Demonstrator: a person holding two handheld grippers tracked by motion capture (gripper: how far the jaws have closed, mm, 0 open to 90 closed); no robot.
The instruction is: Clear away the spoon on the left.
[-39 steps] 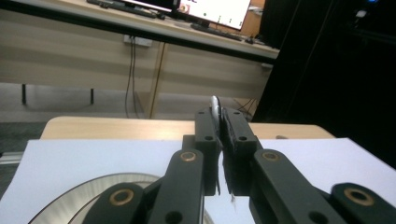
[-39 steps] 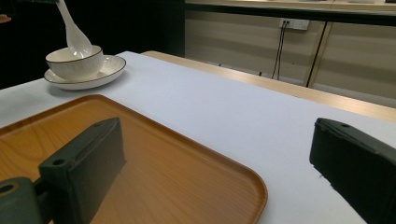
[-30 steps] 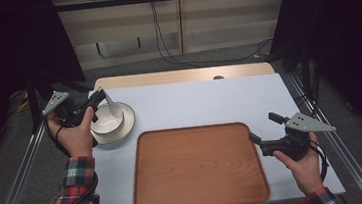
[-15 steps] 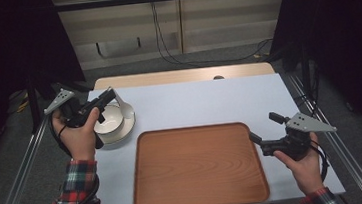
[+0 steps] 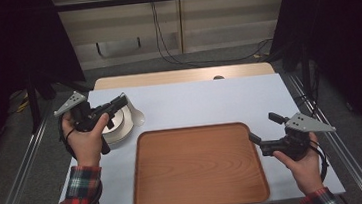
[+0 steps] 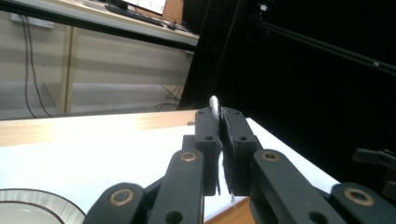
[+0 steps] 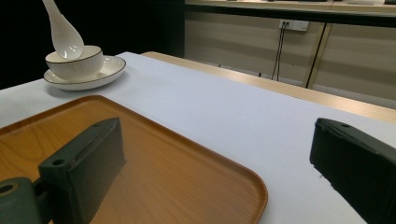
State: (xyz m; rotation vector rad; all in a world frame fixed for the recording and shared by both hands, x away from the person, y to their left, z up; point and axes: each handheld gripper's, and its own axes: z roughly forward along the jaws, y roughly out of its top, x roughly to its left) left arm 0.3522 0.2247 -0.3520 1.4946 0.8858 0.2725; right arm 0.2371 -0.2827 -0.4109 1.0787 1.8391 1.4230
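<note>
Compared with half a second ago, the left tool [image 5: 119,102] has risen a little above the bowl and turned more toward the middle of the worktop [image 5: 209,102], carrying the spoon [image 7: 63,30] with it. The right tool [image 5: 254,138] has barely shifted; it hangs at the right edge of the tray [image 5: 198,168] as before.

The left tool is closed tight on the spoon's handle. In the left gripper view its two black jaws press together, with a thin white sliver of the handle [image 6: 214,106] poking out above their tips. The person's left hand [image 5: 86,138] holds this tool above the left side of the worktop.

The right tool stands wide open and empty. In the right gripper view its jaws are far apart, with the tray's near corner and bare worktop between them. It touches nothing that can be seen.

The white spoon hangs slanted in the right gripper view, its long axis running from the handle at the upper left down to the scoop at the lower right. The scoop sits at the rim of the bowl [image 7: 77,63]; whether it touches the bowl cannot be told. The bowl stands on a saucer [image 7: 100,72] at the far left of the worktop, beside the tray's far left corner and apart from it.
</note>
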